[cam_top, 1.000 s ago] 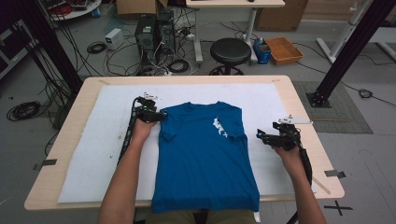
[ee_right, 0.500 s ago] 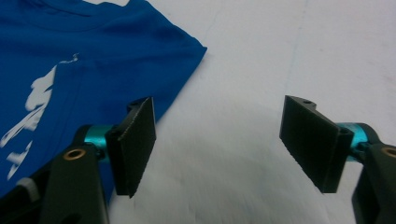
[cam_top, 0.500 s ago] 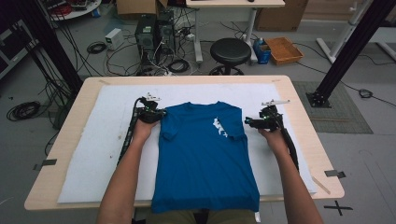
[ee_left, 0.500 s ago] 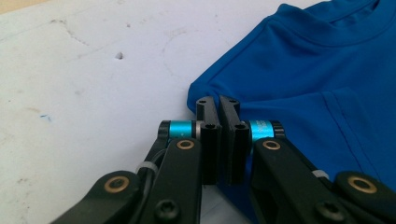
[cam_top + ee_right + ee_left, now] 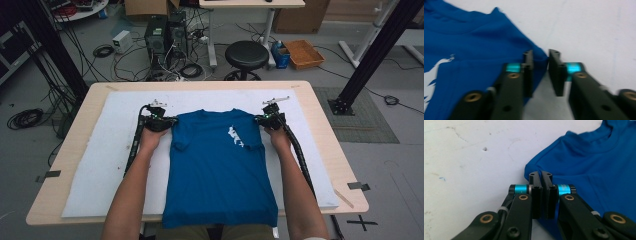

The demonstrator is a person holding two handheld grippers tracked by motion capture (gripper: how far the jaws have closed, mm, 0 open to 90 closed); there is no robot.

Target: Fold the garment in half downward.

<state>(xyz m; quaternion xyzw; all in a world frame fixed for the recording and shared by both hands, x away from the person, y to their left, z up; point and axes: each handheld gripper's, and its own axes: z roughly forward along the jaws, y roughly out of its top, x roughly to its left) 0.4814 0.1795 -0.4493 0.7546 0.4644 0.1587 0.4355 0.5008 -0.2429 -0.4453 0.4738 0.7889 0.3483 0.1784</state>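
Note:
A blue T-shirt (image 5: 217, 165) with a small white print lies flat on the white mat (image 5: 105, 165), sleeves tucked in and collar at the far end. My left gripper (image 5: 159, 121) is at the shirt's left shoulder corner. In the left gripper view the jaws (image 5: 541, 173) are shut with the edge of that corner of the blue T-shirt (image 5: 584, 162) pinched at their tips. My right gripper (image 5: 267, 119) is at the right shoulder corner. In the right gripper view it (image 5: 541, 53) stands open, and the corner of the blue T-shirt (image 5: 486, 47) reaches into the gap between the jaws.
The mat covers most of a wooden table (image 5: 325, 125). The shirt's hem hangs over the near table edge. Beyond the far edge, on the floor, are a black stool (image 5: 246, 55), computer towers (image 5: 165, 35) with cables, and black frame posts on both sides.
My right gripper has moved forward and to the left, from near the mat's right side to the shirt's right shoulder corner. The left gripper has stayed at the left shoulder.

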